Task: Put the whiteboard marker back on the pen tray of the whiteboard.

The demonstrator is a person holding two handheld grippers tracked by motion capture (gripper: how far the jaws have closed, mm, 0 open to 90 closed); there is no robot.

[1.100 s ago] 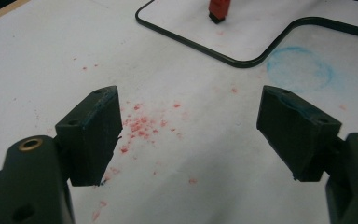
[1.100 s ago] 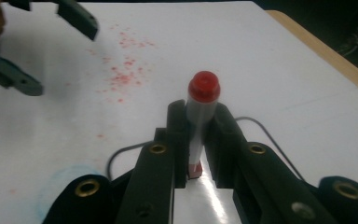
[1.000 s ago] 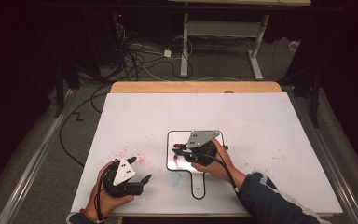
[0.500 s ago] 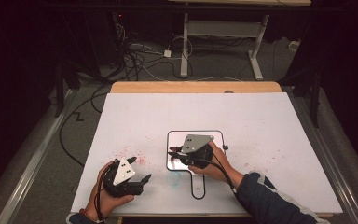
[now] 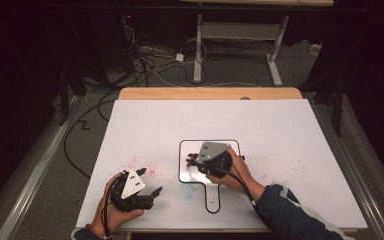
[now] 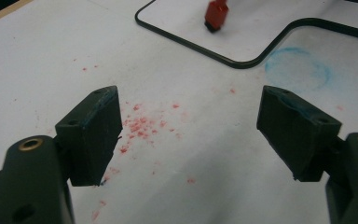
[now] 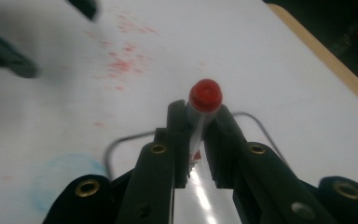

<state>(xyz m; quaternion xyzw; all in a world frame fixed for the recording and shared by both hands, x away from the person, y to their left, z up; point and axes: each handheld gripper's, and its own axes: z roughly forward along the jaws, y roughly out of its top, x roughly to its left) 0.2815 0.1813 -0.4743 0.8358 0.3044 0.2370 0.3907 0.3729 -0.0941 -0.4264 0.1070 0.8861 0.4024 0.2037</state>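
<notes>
We see our right gripper [image 7: 196,122] clamped on a red-capped marker pen [image 7: 205,95], held over the black-outlined white paddle-shaped board [image 5: 232,148] on the white table sheet [image 5: 280,130]. Our left gripper [image 6: 189,133] rests near the table's front edge, jaws wide apart, holding nothing, above red specks [image 6: 142,126].

Marker [image 7: 205,100] between right gripper [image 5: 192,160] jaws, over whiteboard [image 5: 232,147]; left gripper [image 5: 155,192] well left (on table [image 5: 280,130]).
</notes>
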